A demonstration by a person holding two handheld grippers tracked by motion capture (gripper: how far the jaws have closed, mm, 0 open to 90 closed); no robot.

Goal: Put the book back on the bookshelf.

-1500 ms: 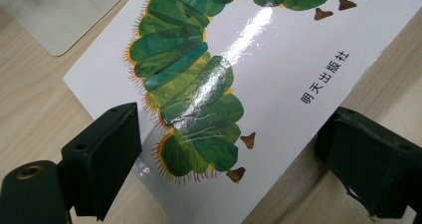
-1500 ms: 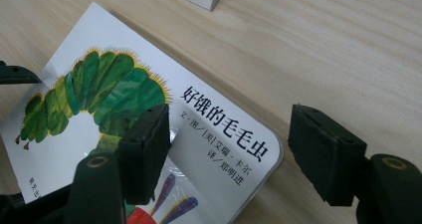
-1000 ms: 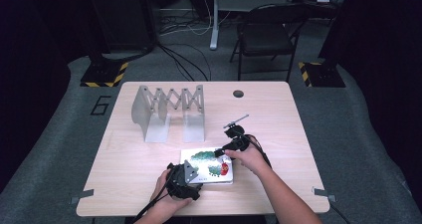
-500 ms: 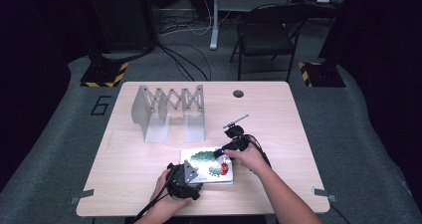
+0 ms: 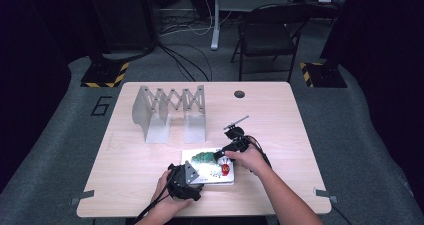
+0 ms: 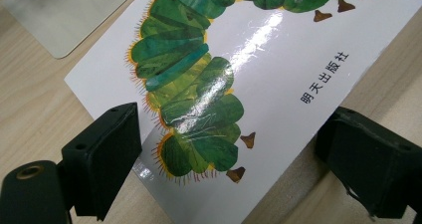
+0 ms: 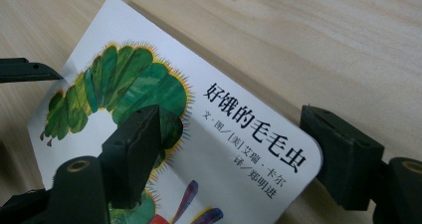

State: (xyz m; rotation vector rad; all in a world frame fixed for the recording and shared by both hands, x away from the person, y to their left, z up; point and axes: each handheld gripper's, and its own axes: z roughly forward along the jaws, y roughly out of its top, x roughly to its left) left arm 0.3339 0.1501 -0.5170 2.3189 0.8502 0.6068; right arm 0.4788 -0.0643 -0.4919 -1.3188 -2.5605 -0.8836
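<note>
Book (image 5: pixel 210 166) flat on table (image 5: pixel 150 165), corners between both grippers' parted jaws.

Both forearms are bare, without sleeves. Each black hand-held gripper (image 5: pixel 186 181) (image 5: pixel 231 144) has blocky matte jaws, brass-ringed screw holes and a trailing black cable.

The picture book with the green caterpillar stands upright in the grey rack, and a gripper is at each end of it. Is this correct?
Not quite. The book lies flat on the table, apart from the rack, as the high view shows. The left gripper and right gripper are indeed at its two ends.
</note>
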